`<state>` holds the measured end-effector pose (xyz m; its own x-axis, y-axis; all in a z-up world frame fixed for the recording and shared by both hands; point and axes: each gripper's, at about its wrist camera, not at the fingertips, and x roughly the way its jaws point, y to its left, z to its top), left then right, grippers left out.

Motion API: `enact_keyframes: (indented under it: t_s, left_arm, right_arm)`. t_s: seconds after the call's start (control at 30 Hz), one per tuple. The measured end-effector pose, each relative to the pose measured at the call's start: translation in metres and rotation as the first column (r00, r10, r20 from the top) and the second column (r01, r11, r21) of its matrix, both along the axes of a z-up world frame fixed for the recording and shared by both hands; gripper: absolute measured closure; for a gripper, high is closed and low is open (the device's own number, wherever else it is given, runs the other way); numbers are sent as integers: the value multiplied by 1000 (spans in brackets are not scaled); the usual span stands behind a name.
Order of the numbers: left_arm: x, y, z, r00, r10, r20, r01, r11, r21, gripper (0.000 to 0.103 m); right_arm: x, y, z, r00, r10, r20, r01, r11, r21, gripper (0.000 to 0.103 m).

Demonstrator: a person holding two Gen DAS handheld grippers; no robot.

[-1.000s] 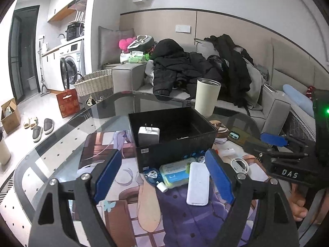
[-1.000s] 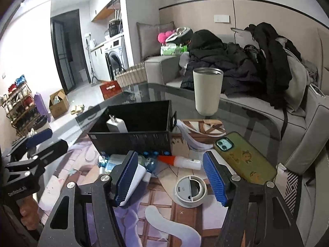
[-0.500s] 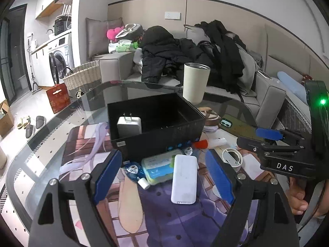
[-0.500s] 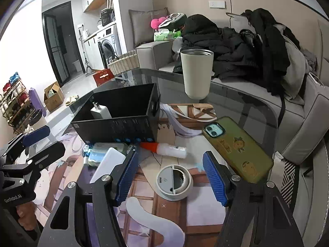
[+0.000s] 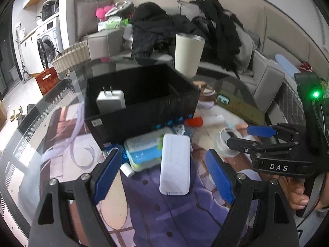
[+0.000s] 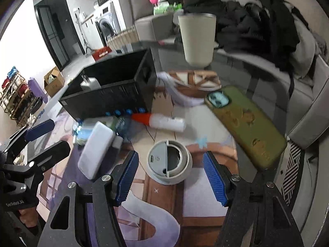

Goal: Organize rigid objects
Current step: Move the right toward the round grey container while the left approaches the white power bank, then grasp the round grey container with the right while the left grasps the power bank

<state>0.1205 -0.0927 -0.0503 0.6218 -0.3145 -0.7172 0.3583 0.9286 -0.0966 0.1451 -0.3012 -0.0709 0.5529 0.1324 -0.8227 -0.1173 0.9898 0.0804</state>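
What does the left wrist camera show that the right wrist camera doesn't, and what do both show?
Only the left wrist view shows the small white bottle cap beside the green and white pack. Only the right wrist view shows the round grey lid unobstructed, between the open right claw fingers. Both show the black box, the charger inside it, the white power bank, cup and green phone.

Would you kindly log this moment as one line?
left hand-held gripper: open, over white power bank | right hand-held gripper: open, over round lid | black box: holds charger
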Motion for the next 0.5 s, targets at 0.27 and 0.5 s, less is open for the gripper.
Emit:
enact_keyframes:
  t_s: [0.27,0.5]
  left_arm:
    - [5,-6,-13,998,-22,-67,24,999,30,19]
    - [12,-10,-23,992,-39,-120,44,998,44,23]
  right_arm:
    - [6,5,-13,999,15,-51,-15,1000,1,38]
    - [10,9,-19,998,22,-64,-23,1000,-8,42]
